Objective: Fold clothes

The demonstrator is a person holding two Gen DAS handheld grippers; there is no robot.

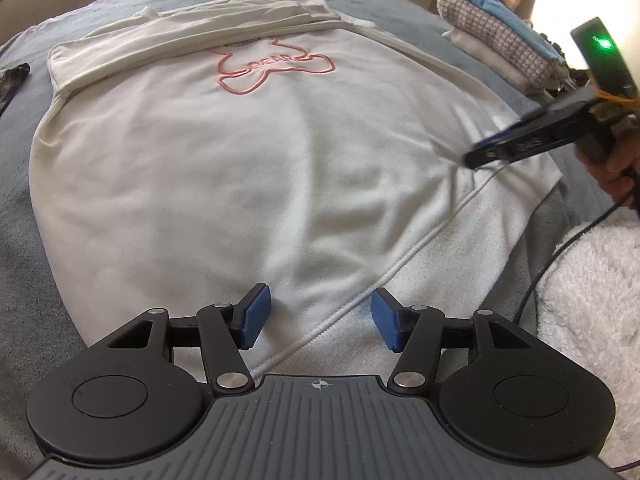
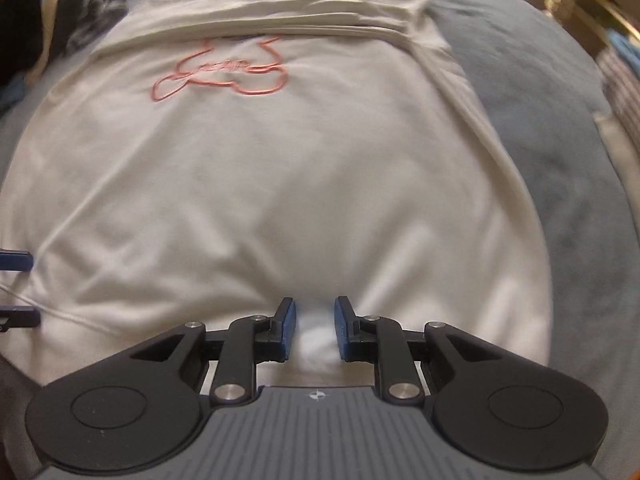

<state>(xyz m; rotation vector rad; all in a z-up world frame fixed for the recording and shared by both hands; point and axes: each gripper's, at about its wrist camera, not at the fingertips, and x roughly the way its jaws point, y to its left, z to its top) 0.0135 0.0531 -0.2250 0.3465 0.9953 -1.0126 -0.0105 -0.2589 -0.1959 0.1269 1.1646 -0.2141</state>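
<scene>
A white sweatshirt (image 1: 248, 168) with a pink bear outline (image 1: 276, 66) lies flat on a grey-blue bed (image 1: 24, 240), its sleeves folded across the top. My left gripper (image 1: 320, 316) hangs open over the near hem; the ribbed hem runs between its blue pads (image 1: 256, 316), which do not press on it. My right gripper (image 2: 315, 330) is narrowed on a bunch of the sweatshirt (image 2: 280, 200) near its right hem, and creases run out from the pads. In the left wrist view the right gripper (image 1: 478, 158) comes in from the right, held by a hand (image 1: 616, 168).
A stack of folded clothes (image 1: 500, 48) sits at the bed's far right. A fluffy white blanket (image 1: 592, 300) lies at the near right, with a black cable (image 1: 548, 264) across it. A dark garment (image 1: 12, 80) shows at the left edge. The left gripper (image 2: 18, 288) pokes in at the right wrist view's left edge.
</scene>
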